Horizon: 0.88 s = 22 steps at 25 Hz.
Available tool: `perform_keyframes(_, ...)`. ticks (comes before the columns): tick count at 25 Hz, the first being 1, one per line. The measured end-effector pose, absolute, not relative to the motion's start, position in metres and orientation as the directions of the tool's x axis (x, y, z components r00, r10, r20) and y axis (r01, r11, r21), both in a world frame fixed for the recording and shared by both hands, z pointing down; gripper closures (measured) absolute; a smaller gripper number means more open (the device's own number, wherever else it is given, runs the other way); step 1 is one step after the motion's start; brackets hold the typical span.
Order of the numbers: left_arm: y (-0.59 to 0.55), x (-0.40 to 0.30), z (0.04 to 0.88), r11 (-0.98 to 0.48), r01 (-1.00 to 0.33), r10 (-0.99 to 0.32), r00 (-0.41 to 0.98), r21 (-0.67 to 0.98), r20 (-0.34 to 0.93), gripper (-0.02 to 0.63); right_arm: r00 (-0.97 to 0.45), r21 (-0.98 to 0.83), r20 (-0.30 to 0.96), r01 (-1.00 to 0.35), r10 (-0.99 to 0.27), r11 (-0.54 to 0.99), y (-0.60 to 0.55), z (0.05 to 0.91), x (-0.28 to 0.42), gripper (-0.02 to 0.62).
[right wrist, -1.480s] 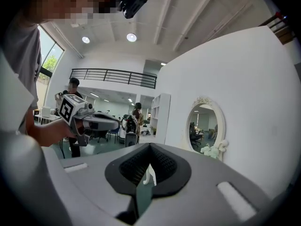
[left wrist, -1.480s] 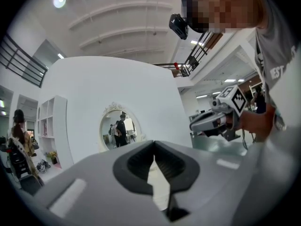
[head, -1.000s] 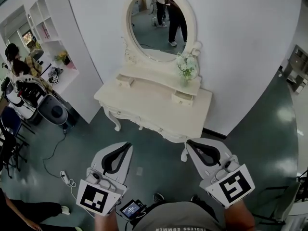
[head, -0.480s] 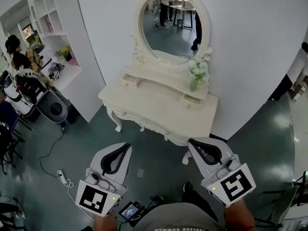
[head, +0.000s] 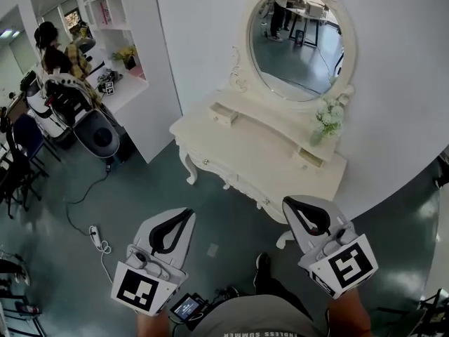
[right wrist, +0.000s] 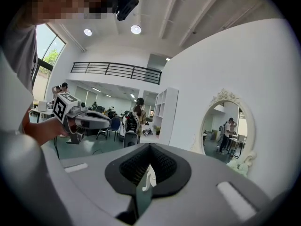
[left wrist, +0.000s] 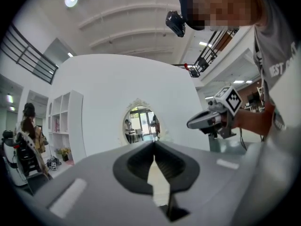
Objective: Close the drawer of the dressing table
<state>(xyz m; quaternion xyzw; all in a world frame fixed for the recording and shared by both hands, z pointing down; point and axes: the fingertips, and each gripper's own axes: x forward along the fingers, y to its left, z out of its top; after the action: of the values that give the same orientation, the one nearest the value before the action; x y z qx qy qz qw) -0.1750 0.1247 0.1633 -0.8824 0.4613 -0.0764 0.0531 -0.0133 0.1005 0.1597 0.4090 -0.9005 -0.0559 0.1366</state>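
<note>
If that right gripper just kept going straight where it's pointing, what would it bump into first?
Probably the dressing table: its curved white leg shows straight ahead of the right gripper, with nothing visible between them. Depth is hard to judge, though.

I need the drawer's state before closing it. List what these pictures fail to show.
- Head view: on the dressing table, the front drawers are too small and seen too steeply from above to tell open from shut.
- Left gripper view: the left gripper itself hides everything under the mirror.
- Right gripper view: the right gripper likewise hides the table.
</note>
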Motion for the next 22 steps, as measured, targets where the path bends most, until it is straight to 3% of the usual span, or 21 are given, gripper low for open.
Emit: perform_keyframes(22, -0.023, -0.148, 0.189, -0.358, -0.917, -0.928, 0.33, -0.174, 0.173, 0.604, -0.81, 0.123, 0.206, -0.535, -0.549, 0.836, -0.091, 0.198, -0.001, 0.595)
